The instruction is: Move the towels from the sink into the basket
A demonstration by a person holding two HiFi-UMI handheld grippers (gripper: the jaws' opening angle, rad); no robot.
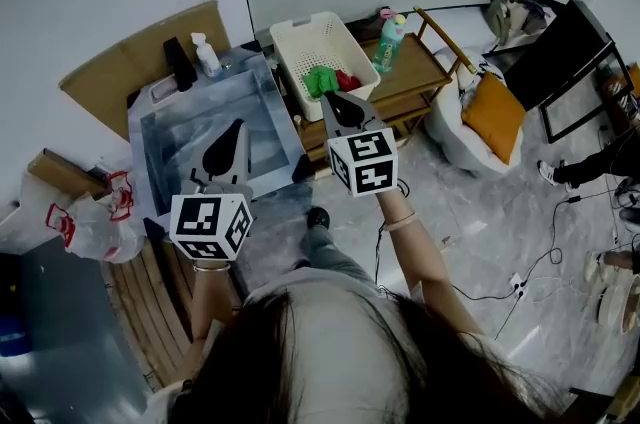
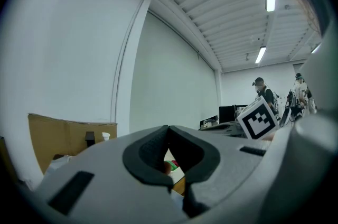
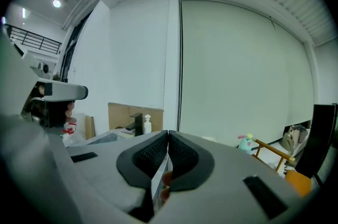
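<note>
Overall, we report from the left of the head view. A white plastic bag (image 1: 95, 222) with red handles lies on the floor beside the sink (image 1: 170, 137). A black tap (image 1: 180, 62) and a white soap bottle (image 1: 207, 55) stand at the sink's far edge. The left gripper (image 1: 236, 130) shows over the sink, pointing level. In the left gripper view its jaw tips (image 2: 168, 128) meet and we see nothing held between them. Right of the sink stands the white basket (image 1: 296, 42) on a wooden cart (image 1: 415, 77). The towels lie inside the basket, a green one (image 1: 320, 80) beside a red one (image 1: 347, 80). The right gripper (image 1: 337, 102) shows at the basket's near side, next to the red towel, though we cannot tell whether it touches it. In the right gripper view its jaws (image 3: 168, 134) are pressed together and carry nothing. A green bottle (image 1: 390, 42) with a pink cap stands on the cart, just right of the basket. Farther right, an orange cushion (image 1: 493, 112) rests on a white seat (image 1: 455, 137).
</note>
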